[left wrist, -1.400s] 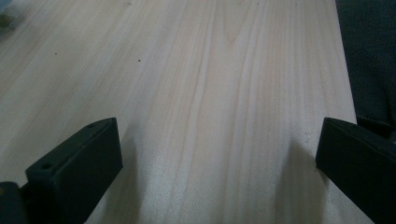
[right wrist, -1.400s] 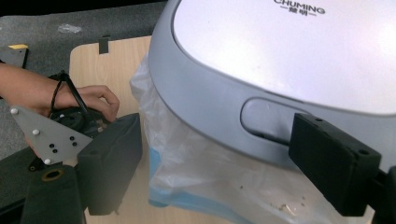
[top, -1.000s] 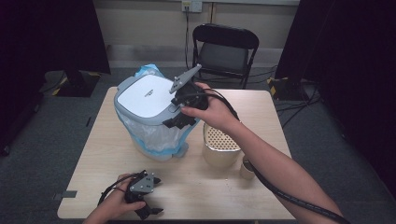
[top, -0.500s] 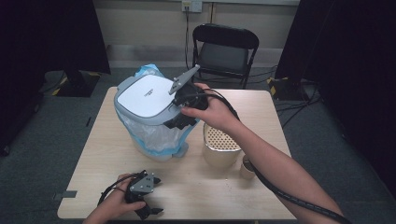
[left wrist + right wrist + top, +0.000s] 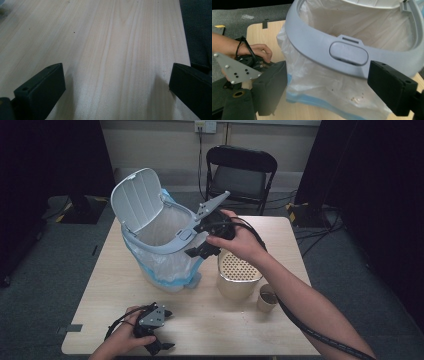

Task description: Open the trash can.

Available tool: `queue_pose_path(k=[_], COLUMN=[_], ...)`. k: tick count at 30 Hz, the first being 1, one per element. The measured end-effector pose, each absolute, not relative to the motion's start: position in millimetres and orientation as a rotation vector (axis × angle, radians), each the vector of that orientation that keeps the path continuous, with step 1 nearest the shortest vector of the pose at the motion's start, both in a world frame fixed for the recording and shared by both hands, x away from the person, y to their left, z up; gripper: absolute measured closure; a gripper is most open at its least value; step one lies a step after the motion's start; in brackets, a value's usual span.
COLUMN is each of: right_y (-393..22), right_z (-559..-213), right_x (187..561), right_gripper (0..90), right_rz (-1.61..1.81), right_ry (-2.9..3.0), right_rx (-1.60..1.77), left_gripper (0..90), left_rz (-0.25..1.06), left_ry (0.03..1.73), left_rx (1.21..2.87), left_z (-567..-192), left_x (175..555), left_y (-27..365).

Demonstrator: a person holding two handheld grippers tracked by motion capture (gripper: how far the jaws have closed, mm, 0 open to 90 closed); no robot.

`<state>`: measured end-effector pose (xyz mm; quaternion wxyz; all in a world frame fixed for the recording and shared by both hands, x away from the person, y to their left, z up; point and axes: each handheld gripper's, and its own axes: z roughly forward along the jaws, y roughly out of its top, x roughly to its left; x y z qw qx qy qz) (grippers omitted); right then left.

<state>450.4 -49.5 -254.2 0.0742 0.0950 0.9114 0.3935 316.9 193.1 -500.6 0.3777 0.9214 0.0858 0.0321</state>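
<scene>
A grey-rimmed bin (image 5: 165, 246), lined with a clear bag over a blue one, stands at the table's back left with its white lid (image 5: 136, 197) tipped up and back. My right gripper (image 5: 200, 251) is at the rim's front, by the push button (image 5: 348, 53). Its jaws stand wide apart in the right gripper view (image 5: 328, 75), with nothing pressed between them. Near the table's front edge my left gripper (image 5: 167, 330) rests low in the hand. The left gripper view shows its jaws (image 5: 117, 75) open over bare wood.
A beige container (image 5: 239, 272) with a perforated top stands right of the bin, and a small cup (image 5: 267, 297) sits in front of it. A black folding chair (image 5: 240, 175) is behind the table (image 5: 215, 320). A cable trails along the right forearm.
The bin's lid, which lay flat on the rim in both earlier frames, now stands swung up and back. The right hand has barely shifted and the left hand has stayed put.
</scene>
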Motion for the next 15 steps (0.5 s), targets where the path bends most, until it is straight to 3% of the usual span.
queue_pose_path(k=[15], right_y=[-84.1], right_z=[-260.9], right_x=[441.8], right_gripper=[15.9], right_rz=[1.197], right_ry=[2.714], right_rx=[0.327], left_gripper=[0.0], left_rz=[0.083], left_ry=[0.22], left_rx=[2.356], left_z=[-500.5], left_x=[316.9], left_y=[193.1])
